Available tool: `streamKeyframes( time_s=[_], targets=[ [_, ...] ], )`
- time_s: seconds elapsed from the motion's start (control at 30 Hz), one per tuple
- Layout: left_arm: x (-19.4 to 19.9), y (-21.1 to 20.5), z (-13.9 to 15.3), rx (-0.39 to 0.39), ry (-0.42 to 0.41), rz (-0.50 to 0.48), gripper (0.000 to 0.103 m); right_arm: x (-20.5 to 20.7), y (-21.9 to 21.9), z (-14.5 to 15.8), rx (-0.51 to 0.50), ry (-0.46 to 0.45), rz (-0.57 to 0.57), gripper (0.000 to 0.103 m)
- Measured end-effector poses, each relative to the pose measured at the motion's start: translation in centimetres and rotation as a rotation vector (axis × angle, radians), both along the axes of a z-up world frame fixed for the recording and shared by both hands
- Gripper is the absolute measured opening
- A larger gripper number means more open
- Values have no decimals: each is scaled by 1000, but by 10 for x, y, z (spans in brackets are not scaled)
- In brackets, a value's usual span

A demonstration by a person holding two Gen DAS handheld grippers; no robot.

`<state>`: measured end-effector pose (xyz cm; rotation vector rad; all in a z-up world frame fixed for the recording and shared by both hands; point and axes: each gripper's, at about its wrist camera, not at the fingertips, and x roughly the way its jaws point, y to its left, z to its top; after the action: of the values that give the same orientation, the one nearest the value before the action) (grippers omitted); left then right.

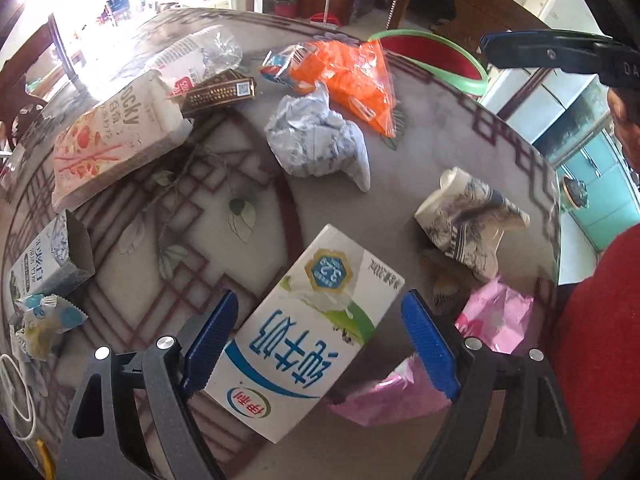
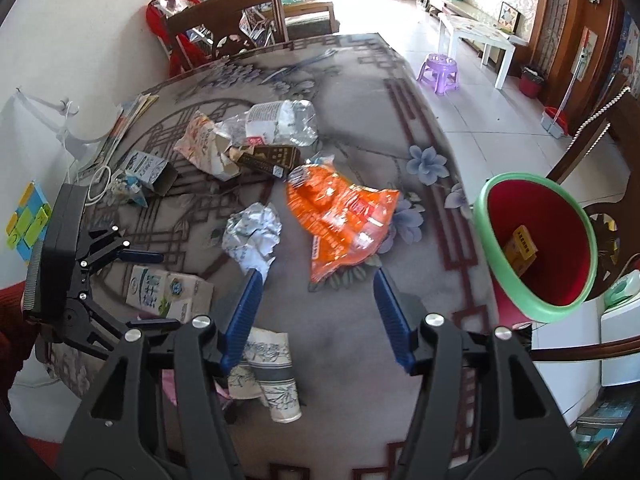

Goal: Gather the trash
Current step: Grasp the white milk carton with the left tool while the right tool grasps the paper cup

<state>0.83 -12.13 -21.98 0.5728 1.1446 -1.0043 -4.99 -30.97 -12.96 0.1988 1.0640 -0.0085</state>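
Two hand-held grippers over a littered desk (image 2: 352,344), both released.

Left hand-held gripper (image 1: 320,336) spread wide either side of a milk carton (image 1: 304,332) lying flat at 6 o'clock in the left wrist view, pads not pressing it; pink wrapper (image 1: 496,316) just beside at 4 o'clock. Right hand-held gripper (image 2: 316,312) parted above bare cloth, nothing between its fingers, orange bag (image 2: 344,216) just ahead at 12 o'clock and crumpled paper (image 2: 252,236) near 11. Crushed paper cup (image 2: 276,384) low at 6 o'clock. Red bin (image 2: 540,240) with green rim (a yellow box inside) at 3 o'clock, off the desk edge.
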Motion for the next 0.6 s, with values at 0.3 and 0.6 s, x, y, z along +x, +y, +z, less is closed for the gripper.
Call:
streamKeyframes(
  time_s=[0.3, 0.6],
  targets=[
    [5, 1, -13, -45, 55, 31, 69, -4, 35, -61, 128, 229, 48, 63],
    [11, 24, -3, -195, 95, 255, 56, -10, 47, -77, 166, 273, 59, 63]
  ],
)
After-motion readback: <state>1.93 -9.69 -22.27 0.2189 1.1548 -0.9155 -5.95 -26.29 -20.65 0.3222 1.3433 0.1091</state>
